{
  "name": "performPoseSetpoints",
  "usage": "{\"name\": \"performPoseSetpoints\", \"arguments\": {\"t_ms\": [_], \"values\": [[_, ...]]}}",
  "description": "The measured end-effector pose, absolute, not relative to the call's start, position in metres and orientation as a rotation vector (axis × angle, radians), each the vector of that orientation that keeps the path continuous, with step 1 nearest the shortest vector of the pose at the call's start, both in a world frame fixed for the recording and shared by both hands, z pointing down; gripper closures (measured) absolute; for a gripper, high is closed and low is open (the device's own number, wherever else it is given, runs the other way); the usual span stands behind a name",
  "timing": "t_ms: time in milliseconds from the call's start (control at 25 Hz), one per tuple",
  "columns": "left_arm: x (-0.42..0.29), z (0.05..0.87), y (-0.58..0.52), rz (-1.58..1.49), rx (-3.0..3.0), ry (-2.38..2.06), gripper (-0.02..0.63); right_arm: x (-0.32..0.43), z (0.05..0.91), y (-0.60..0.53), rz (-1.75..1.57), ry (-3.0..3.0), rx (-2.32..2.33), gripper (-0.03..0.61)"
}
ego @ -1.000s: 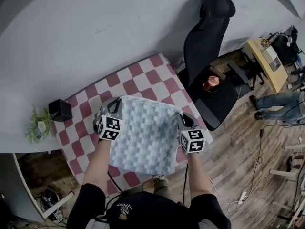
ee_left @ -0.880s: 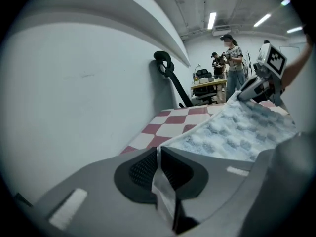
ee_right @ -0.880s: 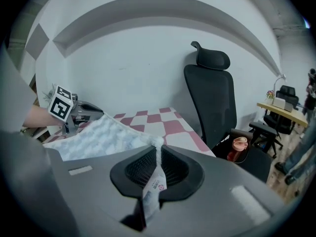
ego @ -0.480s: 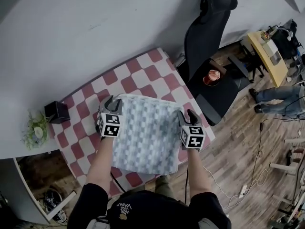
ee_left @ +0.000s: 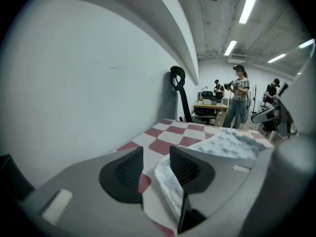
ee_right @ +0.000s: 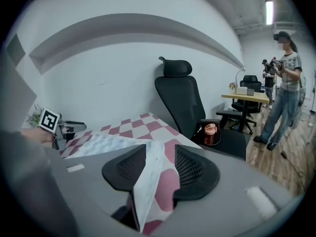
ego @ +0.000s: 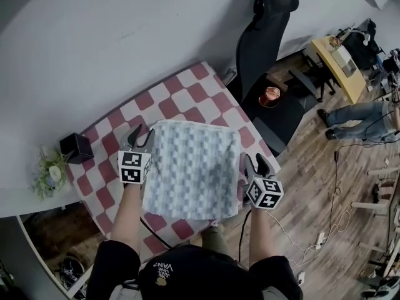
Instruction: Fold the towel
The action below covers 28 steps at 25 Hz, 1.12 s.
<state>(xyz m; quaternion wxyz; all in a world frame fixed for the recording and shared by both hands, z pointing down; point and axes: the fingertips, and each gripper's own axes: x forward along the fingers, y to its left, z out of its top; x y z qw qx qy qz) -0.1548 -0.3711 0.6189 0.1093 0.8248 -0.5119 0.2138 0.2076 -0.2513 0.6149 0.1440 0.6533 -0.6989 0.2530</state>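
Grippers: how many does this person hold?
2. The left gripper at the towel's left edge, right gripper at its right; both pairs of jaws have just been opening, cloth loose between them.

The table (ego: 220, 92) stands with its far edge along the white wall. A red-and-white checked cloth (ego: 181, 99) covers its surface. A folded blue-and-white towel (ego: 190, 170) lies flat on the cloth, from the centre almost to the near edge. A small black box (ego: 77, 147) sits at the far left corner.

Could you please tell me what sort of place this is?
Probably a shared office or lab: an office chair, a desk on wood flooring, ceiling strip lights, and other people standing about.
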Motion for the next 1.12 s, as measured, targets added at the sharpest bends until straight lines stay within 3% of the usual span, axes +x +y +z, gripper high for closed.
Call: {"name": "performPoseSetpoints", "arguments": {"t_ms": [440,800,1120], "values": [[-0.147,0.558,-0.263,0.768,2.59,-1.46,0.472,0.166,0.61,-0.125,0.851,-2.157,1.785,0.405],[-0.171,0.613,-0.135,0.825,2.452,-1.433,0.436,0.148,0.638,-0.055,0.911,-2.224,1.608,0.402],[-0.182,0.652,-0.087,0.766,2.392,-1.246,0.371,0.14,0.669,-0.036,0.909,-2.264,1.429,0.379]]}}
